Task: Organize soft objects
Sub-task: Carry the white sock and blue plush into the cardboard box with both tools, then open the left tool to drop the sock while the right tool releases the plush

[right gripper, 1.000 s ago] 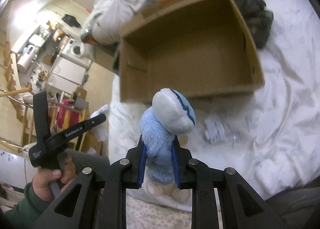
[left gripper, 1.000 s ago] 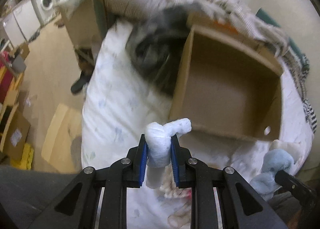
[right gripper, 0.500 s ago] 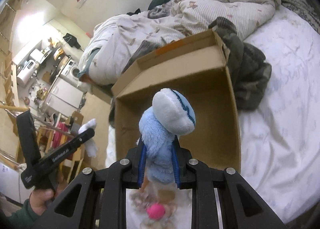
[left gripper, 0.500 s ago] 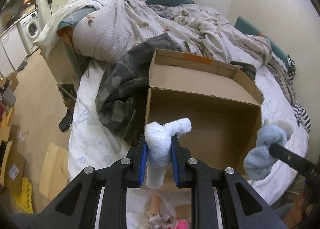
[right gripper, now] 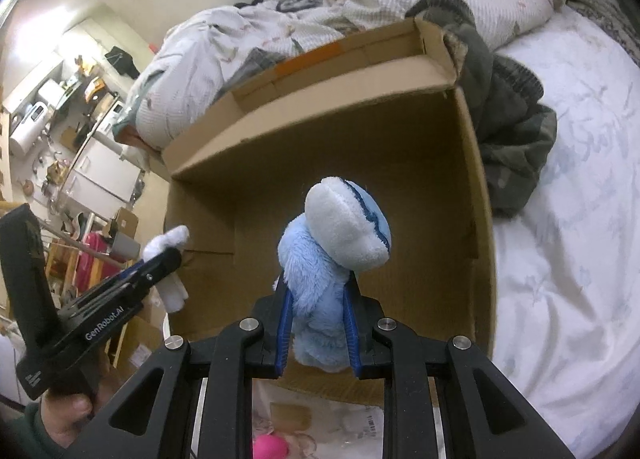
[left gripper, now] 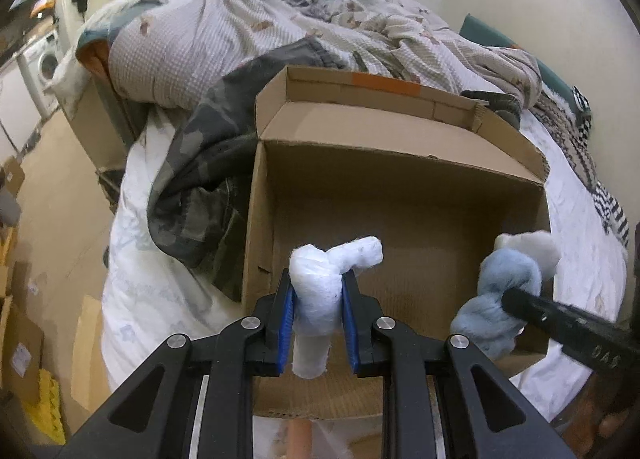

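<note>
Left gripper [left gripper: 318, 309], clamped on a white soft toy [left gripper: 324, 283], was seen carried closer than a second earlier, so that the cardboard box [left gripper: 400, 187] now filled the view and a drop looked near. Right gripper [right gripper: 318, 329], closed on a blue plush [right gripper: 332, 259], had likewise been brought over the box [right gripper: 360, 131].

- Soft, warm indoor light, fairly dim; no glare.
- Strong fisheye bending, with black vignette at the corners.
- The cardboard box [right gripper: 476, 163] shows motion blur along its rim in the right view.
- Box interior lies in mild shadow.
</note>
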Tool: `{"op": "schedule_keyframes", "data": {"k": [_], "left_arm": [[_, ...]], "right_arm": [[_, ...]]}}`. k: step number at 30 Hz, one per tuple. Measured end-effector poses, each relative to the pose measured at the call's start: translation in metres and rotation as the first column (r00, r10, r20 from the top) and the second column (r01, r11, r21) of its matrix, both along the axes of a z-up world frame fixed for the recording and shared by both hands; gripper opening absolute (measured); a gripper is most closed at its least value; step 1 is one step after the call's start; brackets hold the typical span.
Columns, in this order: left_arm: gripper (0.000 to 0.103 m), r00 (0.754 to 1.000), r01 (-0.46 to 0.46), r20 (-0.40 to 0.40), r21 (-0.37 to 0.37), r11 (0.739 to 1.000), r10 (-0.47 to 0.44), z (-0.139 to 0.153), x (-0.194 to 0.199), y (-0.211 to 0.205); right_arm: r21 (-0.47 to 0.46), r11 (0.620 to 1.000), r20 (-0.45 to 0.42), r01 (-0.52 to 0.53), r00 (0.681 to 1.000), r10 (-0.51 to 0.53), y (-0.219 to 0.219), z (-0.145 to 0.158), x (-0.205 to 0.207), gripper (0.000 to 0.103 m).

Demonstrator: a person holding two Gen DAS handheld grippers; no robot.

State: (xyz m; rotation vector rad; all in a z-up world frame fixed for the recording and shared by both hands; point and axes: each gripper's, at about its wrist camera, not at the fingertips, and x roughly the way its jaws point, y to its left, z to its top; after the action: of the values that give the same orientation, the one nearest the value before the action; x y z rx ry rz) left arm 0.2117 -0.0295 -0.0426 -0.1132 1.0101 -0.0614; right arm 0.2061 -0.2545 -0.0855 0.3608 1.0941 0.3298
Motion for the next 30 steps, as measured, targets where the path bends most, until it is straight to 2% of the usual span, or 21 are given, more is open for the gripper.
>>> {"op": "schedule_keyframes", "data": {"k": [2, 5, 12, 30], "left_arm": [[0.020, 1.000, 0.015, -0.022, -0.025, 1.000, -0.016, -0.005, 0.001, 0.000], [0.020, 0.999, 0.023, -0.049, 0.014, 1.000, -0.022, -0.013, 0.001, -0.004], [0.020, 0.995, 0.023, -0.098, 0.028, 0.999, -0.021, -0.030, 0.002, -0.005], [0.021, 0.993, 0.060, -0.106, 0.067, 0.996, -0.053, -0.037, 0.000, -0.015]], "right_arm": [[-0.018, 1.000, -0.015, -0.002, 1.000, 0.002, 0.003, -0.005, 0.001, 0.025], [-0.053, 0.999, -0.045, -0.010, 0.999, 0.008, 0.007, -0.013, 0.005, 0.025], [-0.096, 0.995, -0.092, -0.016, 0.996, 0.007, 0.007, -0.027, 0.006, 0.025], [-0.106, 0.994, -0.111, -0.016, 0.994, 0.004, 0.004, -0.031, 0.008, 0.025]]}}
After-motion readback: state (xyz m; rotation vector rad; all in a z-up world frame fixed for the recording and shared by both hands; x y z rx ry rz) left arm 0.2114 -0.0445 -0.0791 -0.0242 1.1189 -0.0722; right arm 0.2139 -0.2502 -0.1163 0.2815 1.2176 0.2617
